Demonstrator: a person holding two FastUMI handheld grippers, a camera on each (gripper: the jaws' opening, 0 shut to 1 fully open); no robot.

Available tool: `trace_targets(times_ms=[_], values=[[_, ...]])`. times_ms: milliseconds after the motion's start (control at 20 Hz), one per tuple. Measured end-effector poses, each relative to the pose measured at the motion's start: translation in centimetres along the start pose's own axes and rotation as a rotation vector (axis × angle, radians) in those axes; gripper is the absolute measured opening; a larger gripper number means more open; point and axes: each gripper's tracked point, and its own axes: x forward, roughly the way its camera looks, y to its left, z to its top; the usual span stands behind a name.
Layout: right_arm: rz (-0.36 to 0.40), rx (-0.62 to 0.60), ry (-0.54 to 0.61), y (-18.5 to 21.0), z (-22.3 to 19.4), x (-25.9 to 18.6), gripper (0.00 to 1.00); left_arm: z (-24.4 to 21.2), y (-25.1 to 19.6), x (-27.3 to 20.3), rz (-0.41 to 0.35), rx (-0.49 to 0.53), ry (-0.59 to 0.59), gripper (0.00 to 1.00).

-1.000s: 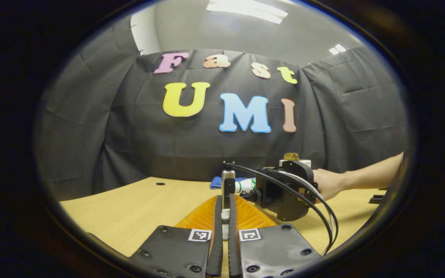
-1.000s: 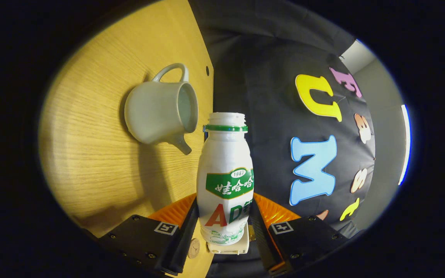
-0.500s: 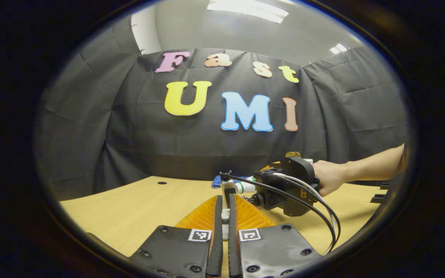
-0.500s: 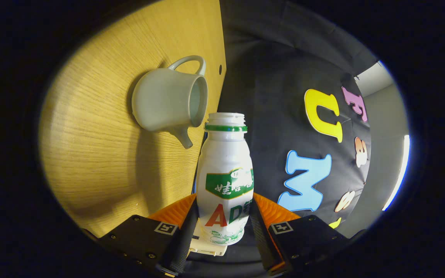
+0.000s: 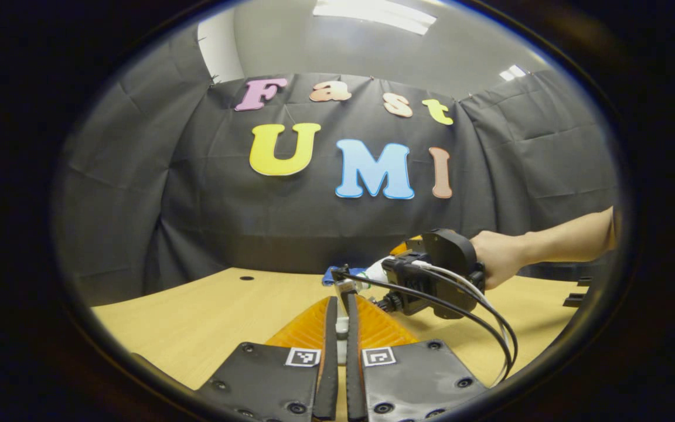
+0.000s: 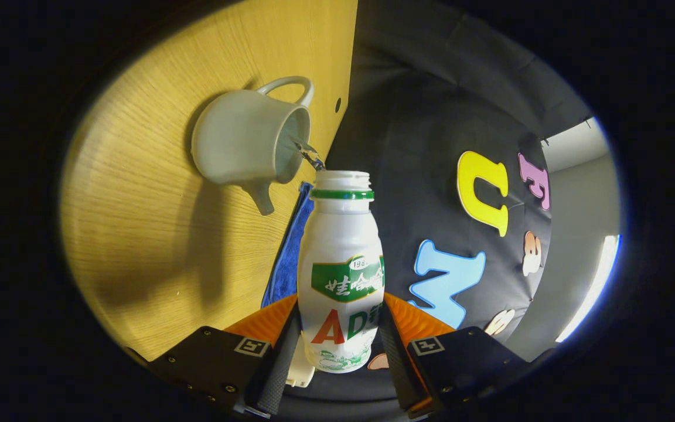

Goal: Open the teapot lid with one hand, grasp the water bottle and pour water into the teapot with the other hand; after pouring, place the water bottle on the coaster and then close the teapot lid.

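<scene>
Pouring step in hand: right claw clamps the water bottle low on its body, both fingers pressed to its sides, bottle uncapped and tipped so its mouth points at the open top of the teapot. Thin stream of water runs from the bottle mouth into the pot opening. Teapot is lidless, stands on the counter near its far edge, handle on one side and spout on the other.

Left claw nearly closed, narrow gap, pinching a small pale piece between its fingers, likely the teapot lid's knob, though too little shows to be sure. In the left gripper view the right claw and the hand holding it sit just ahead, bottle tilted over.

Judgement: pour is under way. Next calls for holding the tilt steady with the mouth over the opening, then righting the bottle, setting it on the coaster, then lid back on. Coaster location not settled from these views. Risk: stream is thin and close to the rim, small drift would spill.

Surface: light wood-grain counter with a cable hole near the far edge; blue cloth lying at that edge by the pot. Room: black draped booth wall, grey wall above, ceiling lights.
</scene>
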Motion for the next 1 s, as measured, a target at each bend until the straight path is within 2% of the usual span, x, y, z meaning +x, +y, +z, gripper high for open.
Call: trace_targets(times_ms=[50,100,200,350,400,450,500,550,600,650,700,800,850,1000], values=[[-0.004,-0.01,-0.001,-0.1,0.0,0.0,0.72,0.0,0.0,0.1,0.0,0.0,0.002,0.16],[-0.013,-0.021,-0.003,-0.3,0.1,0.1,0.72,0.0,-0.1,0.1,-0.001,0.0,0.003,0.12],[-0.026,-0.041,-0.001,-0.4,-0.1,0.2,0.7,-0.3,0.0,0.1,0.001,0.006,0.008,0.12],[-0.04,-0.071,-0.006,-1.1,-0.2,0.1,0.72,-0.2,-0.2,0.1,-0.002,0.009,0.011,0.12],[-0.049,-0.084,-0.009,-1.5,-0.3,0.2,0.72,-0.3,-0.1,0.0,0.0,0.012,0.01,0.16],[-0.058,-0.096,-0.01,-1.7,-0.2,0.1,0.72,-0.2,0.0,0.0,0.003,0.014,0.009,0.12],[-0.064,-0.105,-0.011,-2.1,-0.3,0.3,0.72,-0.3,0.0,-0.1,0.002,0.014,0.009,0.16],[-0.07,-0.114,-0.011,-2.5,-0.4,0.3,0.72,-0.3,0.0,0.0,0.001,0.014,0.01,0.12],[-0.074,-0.123,-0.013,-2.7,-0.3,0.3,0.7,-0.3,0.0,0.0,0.001,0.015,0.012,0.16],[-0.075,-0.132,-0.014,-2.8,-0.2,0.3,0.72,-0.3,0.1,0.0,0.002,0.015,0.013,0.16],[-0.075,-0.14,-0.021,-2.9,0.1,0.3,0.72,-0.3,0.1,-0.1,0.001,0.013,0.013,0.12],[-0.088,-0.155,-0.026,-3.5,0.3,0.4,0.72,-0.4,0.0,-0.1,0.001,0.011,0.016,0.12],[-0.095,-0.163,-0.031,-3.9,0.4,0.4,0.72,-0.4,0.0,0.0,0.0,0.011,0.017,0.16],[-0.096,-0.187,-0.039,-4.1,0.7,0.5,0.72,-0.5,0.0,-0.1,-0.001,0.014,0.021,0.14]])
